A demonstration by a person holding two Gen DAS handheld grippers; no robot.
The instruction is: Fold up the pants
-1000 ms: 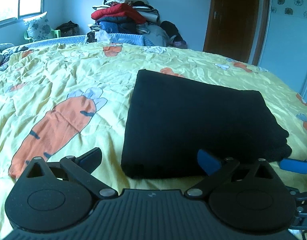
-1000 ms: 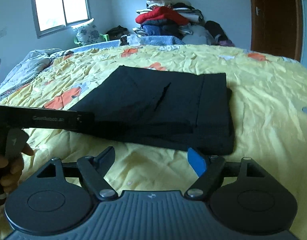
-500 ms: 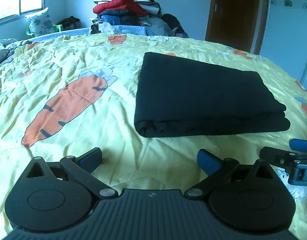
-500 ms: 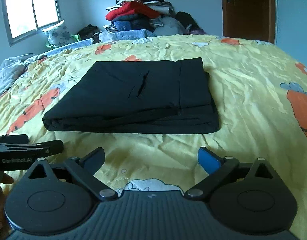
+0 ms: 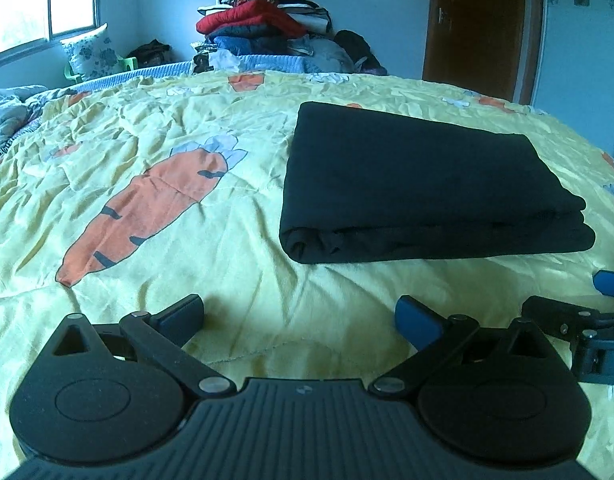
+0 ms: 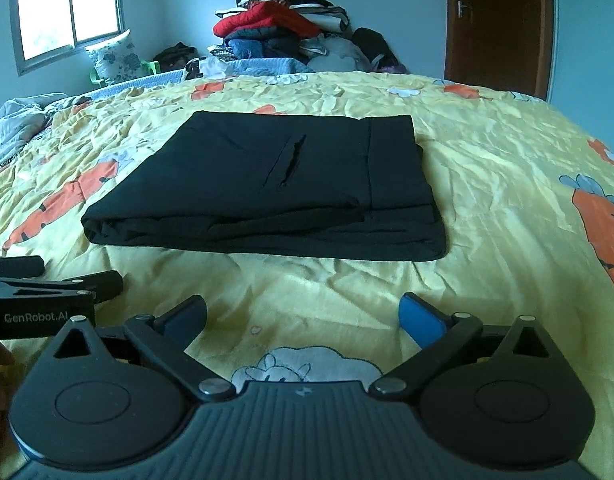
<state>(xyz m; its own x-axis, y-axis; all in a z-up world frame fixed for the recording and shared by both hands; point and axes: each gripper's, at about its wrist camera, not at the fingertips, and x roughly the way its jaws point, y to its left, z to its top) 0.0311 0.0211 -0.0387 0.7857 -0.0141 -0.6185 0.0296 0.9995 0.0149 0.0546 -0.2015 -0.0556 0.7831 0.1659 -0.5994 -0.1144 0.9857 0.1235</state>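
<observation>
The black pants (image 5: 419, 184) lie folded into a thick flat rectangle on the yellow carrot-print bedspread (image 5: 147, 152). In the right wrist view the pants (image 6: 291, 184) show a pocket slit on top. My left gripper (image 5: 301, 316) is open and empty, held back from the near edge of the pants. My right gripper (image 6: 303, 316) is open and empty too, also short of the pants. The right gripper shows at the right edge of the left wrist view (image 5: 579, 308), and the left gripper at the left edge of the right wrist view (image 6: 47, 284).
A tall pile of clothes (image 5: 267, 28) stands at the far side of the bed. A brown door (image 5: 479, 24) is at the back right, a window (image 6: 67, 12) and a pillow (image 6: 115, 60) at the back left. A rumpled blanket (image 6: 19, 120) lies at the left.
Both grippers have pulled back from the folded pants toward the near edge of the bed. The pants stay folded and still.
</observation>
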